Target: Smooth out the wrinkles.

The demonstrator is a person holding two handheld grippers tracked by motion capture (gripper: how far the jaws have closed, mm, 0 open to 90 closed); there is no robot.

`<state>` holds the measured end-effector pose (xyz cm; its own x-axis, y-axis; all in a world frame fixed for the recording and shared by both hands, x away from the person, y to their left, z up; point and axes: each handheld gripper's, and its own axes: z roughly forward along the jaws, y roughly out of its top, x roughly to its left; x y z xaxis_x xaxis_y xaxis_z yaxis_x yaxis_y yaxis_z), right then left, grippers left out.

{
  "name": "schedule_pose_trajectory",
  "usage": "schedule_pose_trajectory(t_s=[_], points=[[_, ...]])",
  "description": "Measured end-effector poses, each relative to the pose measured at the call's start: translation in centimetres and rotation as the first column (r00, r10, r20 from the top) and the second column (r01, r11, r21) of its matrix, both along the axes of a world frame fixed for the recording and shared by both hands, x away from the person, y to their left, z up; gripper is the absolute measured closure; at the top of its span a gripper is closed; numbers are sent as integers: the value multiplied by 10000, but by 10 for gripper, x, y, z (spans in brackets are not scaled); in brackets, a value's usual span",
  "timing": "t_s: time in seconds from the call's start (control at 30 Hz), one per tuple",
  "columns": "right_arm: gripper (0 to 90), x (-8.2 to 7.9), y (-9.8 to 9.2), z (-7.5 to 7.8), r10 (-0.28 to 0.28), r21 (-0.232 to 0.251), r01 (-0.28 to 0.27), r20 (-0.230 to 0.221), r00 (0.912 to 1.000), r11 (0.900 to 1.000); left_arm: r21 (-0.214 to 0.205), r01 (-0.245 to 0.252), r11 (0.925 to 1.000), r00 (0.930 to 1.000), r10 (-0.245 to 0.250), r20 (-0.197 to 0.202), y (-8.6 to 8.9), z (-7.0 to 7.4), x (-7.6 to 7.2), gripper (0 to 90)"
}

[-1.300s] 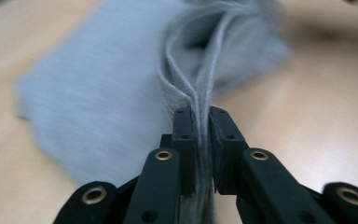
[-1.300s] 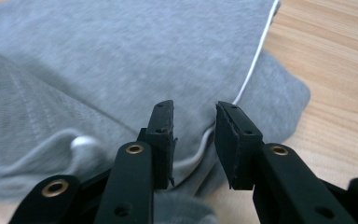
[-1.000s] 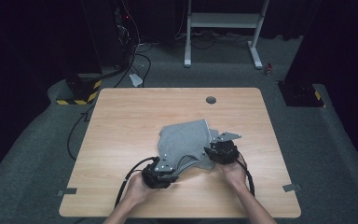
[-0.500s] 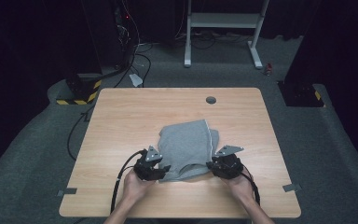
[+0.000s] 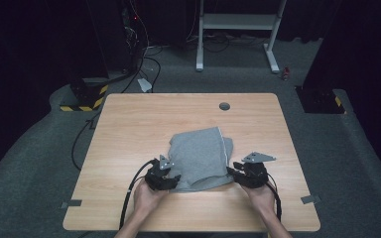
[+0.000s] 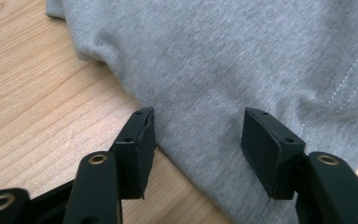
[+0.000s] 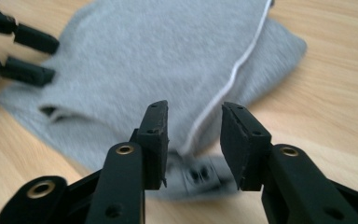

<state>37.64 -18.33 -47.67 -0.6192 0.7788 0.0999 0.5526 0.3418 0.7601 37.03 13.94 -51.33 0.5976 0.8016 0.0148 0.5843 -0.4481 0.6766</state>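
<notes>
A folded grey cloth (image 5: 201, 157) with a white-stitched hem lies flat on the wooden table (image 5: 129, 124). My left gripper (image 5: 162, 177) sits at the cloth's near left corner. In the left gripper view its jaws (image 6: 196, 126) stand wide over the cloth's edge (image 6: 223, 84), and they have just been opening with nothing pinched. My right gripper (image 5: 248, 173) is at the near right corner. Its jaws (image 7: 193, 112) are apart, with the hem (image 7: 242, 60) and a small label (image 7: 200, 175) lying between and below them, untouched by the pads.
A round cable hole (image 5: 224, 106) is set in the table's far edge. Beyond the table stand a white frame (image 5: 238, 34) and a black-and-yellow striped block (image 5: 82, 99) on grey carpet. In the right gripper view the left gripper's jaws (image 7: 23, 51) show at the cloth's far side.
The cloth was bunched up between the grippers and now lies spread flat. The right gripper has come toward the near edge. The left gripper's jaws have opened and let go of the cloth.
</notes>
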Motion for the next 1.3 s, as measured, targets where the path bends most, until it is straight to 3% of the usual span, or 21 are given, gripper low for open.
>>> schedule_pose_trajectory(t_s=[0.07,0.1,0.2,0.3,0.4,0.47,0.53,0.6,0.77,0.87,0.93,0.97,1.03,1.07,1.17,1.23,1.27,1.3], points=[[605,4,8,-2,-21,-179,19,-112,9999,9998,-145,-126,9998,9999,125,-91,1,-1,0,429],[624,7,12,-5,-86,-531,76,-176,9998,9986,-231,-183,9996,9997,180,-135,2,-1,0,427],[817,11,16,-14,226,-1151,-280,-484,9986,9930,-270,-295,9992,9995,290,-155,3,-2,1,411],[841,6,4,-11,-48,-1325,37,-87,10000,9912,-247,-388,9989,9992,385,-120,3,-2,0,411],[836,5,-12,-16,-168,-1482,114,-356,9992,9889,-308,-441,9986,9990,437,-133,4,-2,-1,411],[783,5,-14,-22,4,-1495,-107,-688,9976,9887,-375,-498,9981,9985,489,-228,4,-2,0,409],[684,3,-14,-23,-66,-1469,-17,-554,9984,9892,-714,-621,9955,9975,595,-385,6,-1,3,421],[641,4,-14,-19,-92,-1095,41,-462,9989,9940,-1143,-753,9906,9968,716,-358,10,2,6,428],[621,13,-7,-11,-435,-458,425,-209,9988,9980,-1827,-1093,9771,9939,1045,-359,13,13,23,445],[648,22,1,-15,-543,-534,527,-289,9981,9972,-2023,-1207,9718,9922,1119,-543,8,14,36,463],[752,28,5,-21,-582,-761,545,-472,9972,9956,-2020,-1165,9724,9923,1056,-642,4,12,42,538],[816,30,6,-24,-510,-907,458,-562,9971,9948,-1994,-1086,9739,9932,977,-636,3,11,44,623],[860,29,4,-27,-489,-1070,434,-487,9976,9933,-1728,-935,9805,9937,811,-772,3,7,44,829],[862,27,2,-27,-497,-1091,444,-456,9977,9930,-1646,-872,9825,9939,746,-815,4,5,42,872],[861,21,-7,-28,-355,-1290,298,-426,9985,9912,-1825,-879,9793,9930,717,-936,13,8,37,883],[838,20,-11,-28,-80,-1140,9,-621,9980,9935,-2011,-758,9766,9949,607,-803,16,15,32,878],[789,18,-11,-26,23,-1160,-94,-610,9981,9932,-1951,-741,9780,9960,628,-632,16,18,31,850],[736,16,-10,-24,-17,-1125,-43,-525,9986,9936,-2047,-827,9753,9959,736,-518,18,20,31,755]])
